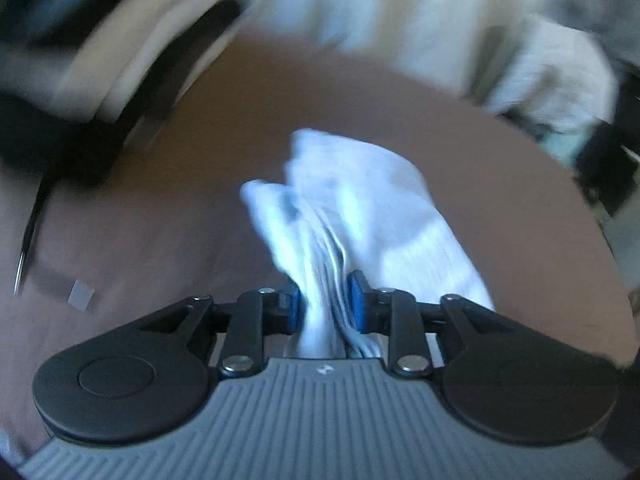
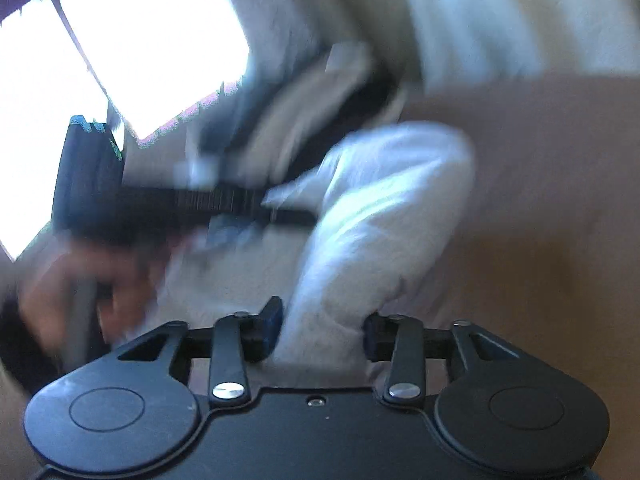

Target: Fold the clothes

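The brown tabletop (image 1: 200, 220) filled most of both views, and a blurred heap of pale clothes (image 1: 400, 20) was seen along its far edge; nothing sharper could be told of that heap.

Above the bare brown surface a white garment (image 1: 360, 200) was held between the two claws; its exact kind could not be told, only that it was of soft white knit cloth. In the left wrist view it was seen to run forward and to the right from the left gripper (image 1: 326, 304); the cloth was bunched into narrow pleats there, and the blue pads (image 1: 359, 300) were pressed together on this bunch.

In the right wrist view the same garment (image 2: 380, 208) was seen to rise from the right gripper (image 2: 320, 336) and to bend over to the left; the jaws stood wider there, yet a thick roll of cloth filled the gap and was pinched from both sides.

The long axis was therefore judged to lie from one claw to the other; the other tool's handle (image 2: 160, 200) and the person's hand (image 2: 76, 292) were seen at the left, close beside the cloth; both hands were judged about equally near.
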Action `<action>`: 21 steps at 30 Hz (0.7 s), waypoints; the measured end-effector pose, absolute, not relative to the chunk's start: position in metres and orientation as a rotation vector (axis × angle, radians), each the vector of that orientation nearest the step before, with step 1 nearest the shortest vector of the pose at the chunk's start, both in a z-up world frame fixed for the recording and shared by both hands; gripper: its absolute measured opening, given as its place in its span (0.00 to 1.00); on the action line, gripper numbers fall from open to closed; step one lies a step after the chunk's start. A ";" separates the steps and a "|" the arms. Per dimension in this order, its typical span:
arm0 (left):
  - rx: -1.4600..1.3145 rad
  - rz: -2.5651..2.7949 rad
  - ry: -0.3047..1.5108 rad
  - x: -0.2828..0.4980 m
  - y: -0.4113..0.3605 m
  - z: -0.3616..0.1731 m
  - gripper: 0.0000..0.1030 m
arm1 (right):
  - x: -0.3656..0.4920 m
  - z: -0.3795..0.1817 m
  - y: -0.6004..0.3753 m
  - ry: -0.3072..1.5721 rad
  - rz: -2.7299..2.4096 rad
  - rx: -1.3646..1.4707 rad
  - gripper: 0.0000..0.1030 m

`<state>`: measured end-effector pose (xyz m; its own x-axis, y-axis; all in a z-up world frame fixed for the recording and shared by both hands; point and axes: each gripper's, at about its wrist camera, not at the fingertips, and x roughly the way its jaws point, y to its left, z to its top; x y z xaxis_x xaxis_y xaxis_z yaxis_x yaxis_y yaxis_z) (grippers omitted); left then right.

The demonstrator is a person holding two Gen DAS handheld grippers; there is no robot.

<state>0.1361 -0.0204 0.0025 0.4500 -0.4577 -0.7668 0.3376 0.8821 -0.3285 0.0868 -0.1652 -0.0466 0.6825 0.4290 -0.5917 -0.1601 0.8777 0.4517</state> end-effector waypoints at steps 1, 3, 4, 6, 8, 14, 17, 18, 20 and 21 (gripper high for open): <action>-0.156 -0.457 1.032 0.143 -0.003 -0.011 0.24 | 0.093 -0.056 -0.155 0.830 0.335 0.349 0.46; -0.153 -0.407 1.032 0.137 0.023 -0.027 0.25 | 0.093 -0.069 -0.142 0.920 0.320 0.300 0.46; -0.177 -0.415 1.045 0.132 0.033 -0.032 0.25 | 0.087 -0.069 -0.141 0.904 0.322 0.283 0.47; -0.295 -0.465 1.073 0.123 0.048 -0.036 0.29 | 0.079 -0.064 -0.148 0.887 0.326 0.297 0.49; -0.407 -0.518 1.093 0.114 0.062 -0.038 0.40 | 0.086 -0.057 -0.161 0.885 0.333 0.376 0.51; -0.510 -0.634 1.119 0.108 0.059 -0.035 0.48 | 0.116 -0.048 -0.194 0.792 0.289 0.586 0.60; -0.494 -0.639 1.105 0.109 0.068 -0.036 0.53 | 0.138 -0.043 -0.202 0.792 0.286 0.633 0.73; -0.492 -0.635 1.118 0.109 0.069 -0.039 0.54 | 0.146 -0.043 -0.204 0.803 0.287 0.629 0.79; -0.487 -0.627 1.143 0.107 0.071 -0.046 0.55 | 0.162 -0.050 -0.210 0.829 0.285 0.619 0.79; -0.477 -0.623 1.150 0.105 0.069 -0.049 0.56 | 0.171 -0.058 -0.213 0.848 0.282 0.627 0.79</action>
<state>0.1049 0.0687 -0.0494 0.2739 -0.6729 -0.6872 0.2076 0.7390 -0.6409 0.1706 -0.2128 -0.0576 0.6388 0.4693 -0.6097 0.0114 0.7866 0.6174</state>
